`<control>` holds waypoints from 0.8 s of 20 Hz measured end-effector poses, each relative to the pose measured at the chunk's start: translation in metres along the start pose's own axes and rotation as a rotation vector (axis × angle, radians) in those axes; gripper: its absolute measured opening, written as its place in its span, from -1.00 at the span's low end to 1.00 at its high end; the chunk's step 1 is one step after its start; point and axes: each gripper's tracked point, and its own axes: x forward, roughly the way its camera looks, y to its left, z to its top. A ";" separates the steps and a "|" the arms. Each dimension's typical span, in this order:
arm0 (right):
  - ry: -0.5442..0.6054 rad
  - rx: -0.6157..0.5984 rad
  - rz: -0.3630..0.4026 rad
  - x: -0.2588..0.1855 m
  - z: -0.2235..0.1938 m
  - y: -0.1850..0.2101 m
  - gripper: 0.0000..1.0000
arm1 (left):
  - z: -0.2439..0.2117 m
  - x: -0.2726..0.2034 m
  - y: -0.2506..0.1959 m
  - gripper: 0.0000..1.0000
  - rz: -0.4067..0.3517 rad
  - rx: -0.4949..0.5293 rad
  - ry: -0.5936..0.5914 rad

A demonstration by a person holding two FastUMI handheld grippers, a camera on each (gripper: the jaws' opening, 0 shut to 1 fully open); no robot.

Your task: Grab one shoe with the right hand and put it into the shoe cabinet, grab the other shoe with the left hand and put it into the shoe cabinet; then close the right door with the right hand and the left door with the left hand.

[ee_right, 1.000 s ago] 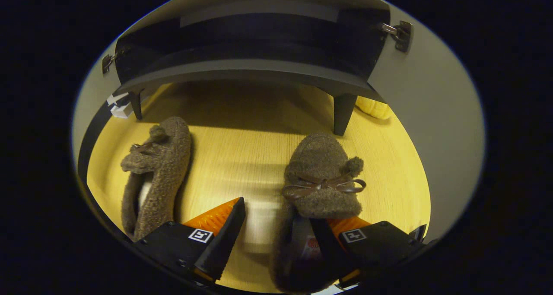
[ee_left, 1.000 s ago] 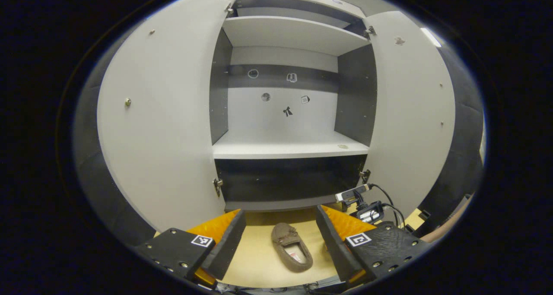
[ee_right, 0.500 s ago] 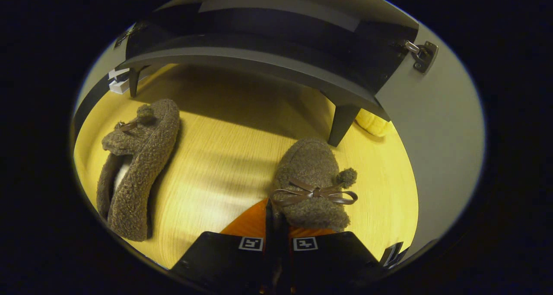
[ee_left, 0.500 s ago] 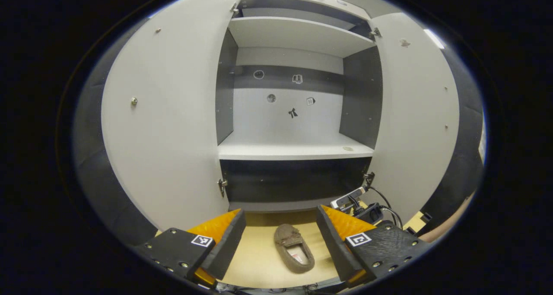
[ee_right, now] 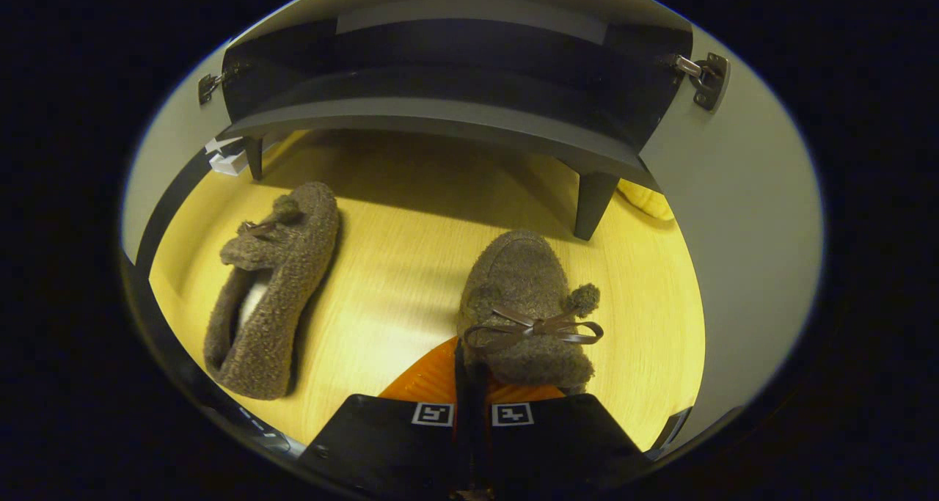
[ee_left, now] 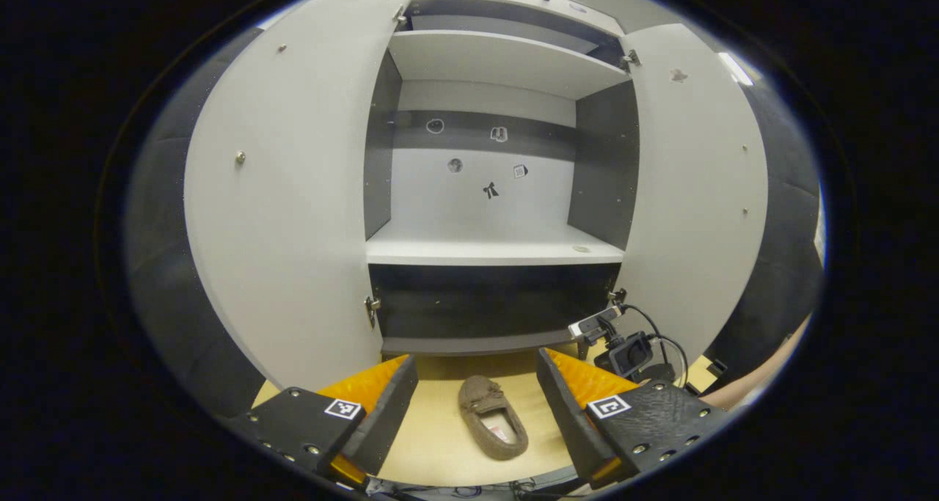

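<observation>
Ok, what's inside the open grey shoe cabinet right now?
The grey shoe cabinet holds no shoes on its two visible pale shelves; small stickers dot its back panel. Its dark bottom compartment is too shadowed to read.

You have a pale wooden floor (ee_right: 411,266), and on it a rounded yellow object (ee_right: 649,199) near its right edge.

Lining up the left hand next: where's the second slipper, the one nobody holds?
In the right gripper view the loose slipper lies on the wooden floor, left of the held slipper, toe toward the cabinet's front leg.
</observation>
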 end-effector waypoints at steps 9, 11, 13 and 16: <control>-0.163 -0.054 0.070 -0.094 0.047 0.020 -0.91 | 0.002 -0.003 0.002 0.89 -0.017 0.005 -0.038; -0.197 -0.050 0.085 -0.118 0.058 0.023 -0.91 | -0.001 -0.005 0.005 0.90 -0.017 0.014 -0.044; -0.246 -0.047 0.088 -0.144 0.074 0.025 -0.91 | -0.004 -0.008 0.009 1.00 -0.015 0.022 -0.049; -0.325 -0.021 0.106 -0.182 0.108 0.030 -0.91 | -0.013 -0.011 0.015 0.90 -0.017 0.009 -0.037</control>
